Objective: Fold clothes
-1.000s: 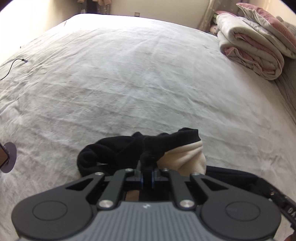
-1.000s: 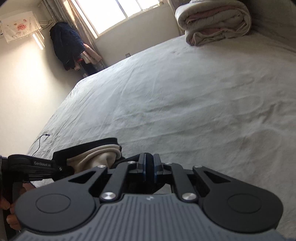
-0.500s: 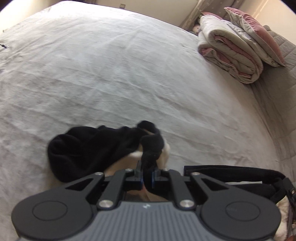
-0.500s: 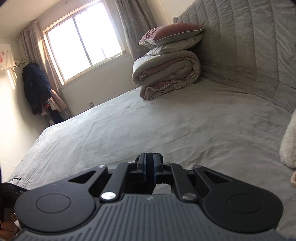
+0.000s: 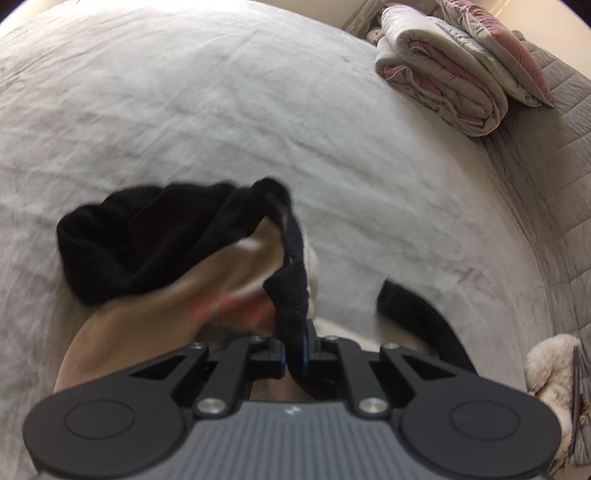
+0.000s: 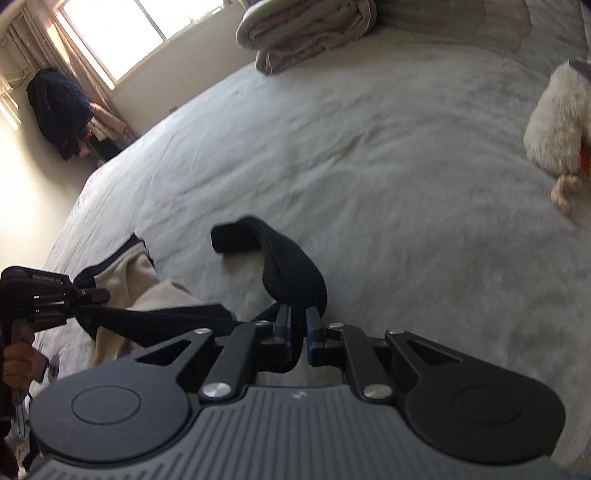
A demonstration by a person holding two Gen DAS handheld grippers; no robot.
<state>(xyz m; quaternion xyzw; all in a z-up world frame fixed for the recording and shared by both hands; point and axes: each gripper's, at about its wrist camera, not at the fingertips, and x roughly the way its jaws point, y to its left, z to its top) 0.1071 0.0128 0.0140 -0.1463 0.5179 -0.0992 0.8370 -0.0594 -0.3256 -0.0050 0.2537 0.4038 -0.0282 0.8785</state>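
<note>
On top of the big grey bed [image 5: 229,110] lay a black garment [image 5: 147,236] with a cream lining [image 5: 236,266], bunched up near the front edge. The left gripper [image 5: 295,343] had its fingers closed tight on a black edge of the garment, and the cloth went up from the fingers in a thin strip. The rest of the garment sagged down to the left in a soft heap on the sheet. The right gripper [image 6: 298,332] also had its fingers closed on the garment, pinching a black band [image 6: 291,269] that curled up and over the fingertips. From the right wrist view, a dark strip of cloth ran between the two grippers, pulled fairly straight. A person's hand [image 6: 16,358] held the left gripper's handle at the left side of that view. Most of the bed past the garment was bare and wide, with only small wrinkles. A folded quilt [image 5: 443,85] with a pink pillow [image 5: 502,44] on top sat well apart at the far corner by the padded headboard [image 5: 546,155]. A fluffy white toy [image 6: 557,122] lay near the right side. A window [image 6: 122,33] and hanging dark coat [image 6: 59,110] were beyond the far edge.
</note>
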